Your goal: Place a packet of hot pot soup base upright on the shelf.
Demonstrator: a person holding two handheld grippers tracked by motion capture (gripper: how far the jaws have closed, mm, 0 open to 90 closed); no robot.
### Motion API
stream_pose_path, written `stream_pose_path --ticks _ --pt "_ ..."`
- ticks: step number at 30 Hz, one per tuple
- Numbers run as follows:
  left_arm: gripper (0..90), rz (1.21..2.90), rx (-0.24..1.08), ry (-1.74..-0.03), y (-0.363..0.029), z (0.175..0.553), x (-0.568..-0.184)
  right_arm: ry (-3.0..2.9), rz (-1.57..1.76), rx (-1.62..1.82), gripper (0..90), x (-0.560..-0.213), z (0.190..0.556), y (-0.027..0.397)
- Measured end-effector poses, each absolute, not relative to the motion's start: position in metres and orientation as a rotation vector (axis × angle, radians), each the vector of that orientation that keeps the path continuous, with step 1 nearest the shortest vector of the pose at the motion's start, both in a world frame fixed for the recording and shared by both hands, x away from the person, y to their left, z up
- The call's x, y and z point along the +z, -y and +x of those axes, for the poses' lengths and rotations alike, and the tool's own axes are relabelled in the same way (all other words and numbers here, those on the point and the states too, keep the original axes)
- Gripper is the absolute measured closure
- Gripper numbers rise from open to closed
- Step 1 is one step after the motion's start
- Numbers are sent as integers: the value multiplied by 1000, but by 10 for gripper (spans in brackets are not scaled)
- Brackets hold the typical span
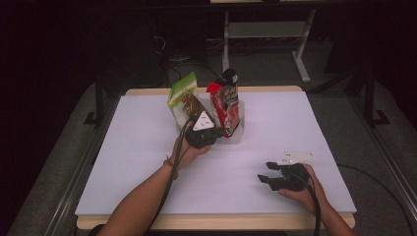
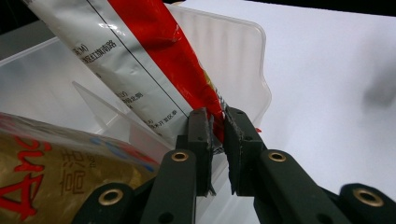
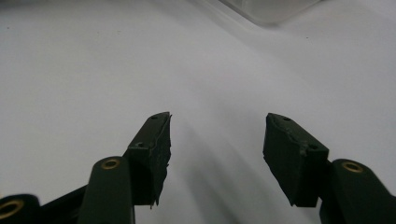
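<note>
While the person's left forearm reaches up from the bottom of the high view, the left gripper sits just left of centre, at the clear plastic bin that stands on the white bench. Leftmost in that bin, a green and gold snack bag leans up and to the left. Just right of it stands the red and silver pouch, tilted, its top at upper centre of the frame. Seen from the left gripper view, the jaws are clenched on the lower edge of the red and silver pouch, the pads pressing it from both sides at centre frame, with the gold bag at lower left and the ribbed bin wall behind. Toward the lower right of the high view, the right gripper rests low over bare bench, well apart from the bin. Its jaws stand released, wide apart with nothing between them, in the right gripper view.
</note>
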State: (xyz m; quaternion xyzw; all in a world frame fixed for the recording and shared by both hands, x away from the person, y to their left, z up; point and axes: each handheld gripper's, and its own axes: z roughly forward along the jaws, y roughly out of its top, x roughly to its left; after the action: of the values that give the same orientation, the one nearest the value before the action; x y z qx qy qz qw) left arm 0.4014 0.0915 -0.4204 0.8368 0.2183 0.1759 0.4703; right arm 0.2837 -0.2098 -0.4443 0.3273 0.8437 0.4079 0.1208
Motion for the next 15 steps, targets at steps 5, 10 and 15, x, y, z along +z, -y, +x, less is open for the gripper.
stream_pose_path --ticks 5,10,15 --pt "865 2064 427 -542 -87 403 -426 -2469 948 1189 406 -445 284 209" --pt "761 2032 407 -517 -92 399 -423 -2458 952 1193 404 -444 283 211" --pt "734 1988 418 -488 -105 389 -412 -2445 966 1198 405 -443 283 214"
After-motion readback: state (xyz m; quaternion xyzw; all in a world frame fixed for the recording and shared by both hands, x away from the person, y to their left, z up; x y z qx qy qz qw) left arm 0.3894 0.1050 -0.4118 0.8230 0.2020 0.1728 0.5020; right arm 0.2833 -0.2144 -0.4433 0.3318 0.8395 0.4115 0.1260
